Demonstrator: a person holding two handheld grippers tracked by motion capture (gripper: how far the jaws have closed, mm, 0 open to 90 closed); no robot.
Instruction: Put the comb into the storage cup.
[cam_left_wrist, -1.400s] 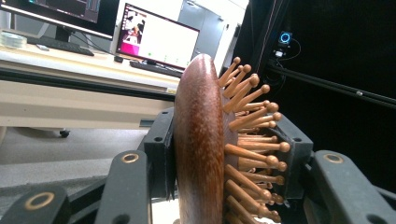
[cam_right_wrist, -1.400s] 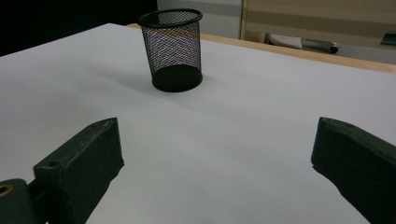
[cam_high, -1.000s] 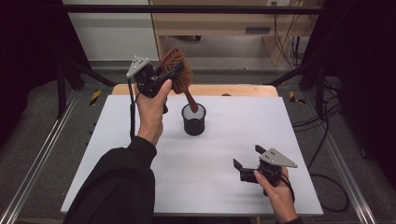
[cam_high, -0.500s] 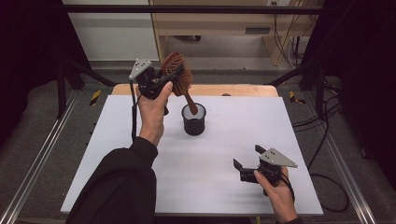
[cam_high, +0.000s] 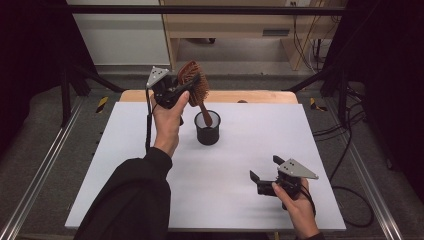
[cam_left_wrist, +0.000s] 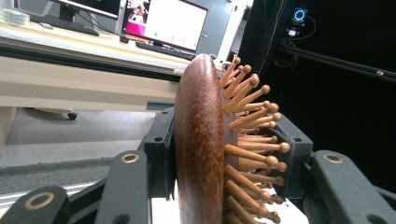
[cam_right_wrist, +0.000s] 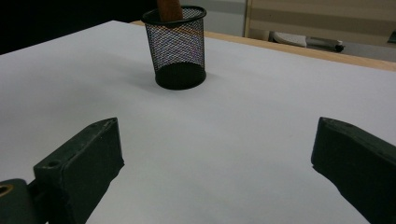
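Little has moved: left tool (cam_high: 181, 90) still grips the hairbrush (cam_high: 194, 87) over the cup (cam_high: 207, 128); right tool (cam_high: 263, 173) gapes wide.

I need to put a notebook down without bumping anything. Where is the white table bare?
Bare: the near-left stretch of the white table beside the sleeve, and the far-right corner beyond the right gripper. Crowded: far centre, where the left gripper holds the hairbrush in the mesh cup.

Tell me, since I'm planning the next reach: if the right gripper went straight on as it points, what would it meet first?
Probably the black mesh cup, slightly left of centre ahead of the open right gripper; only bare white table lies between.
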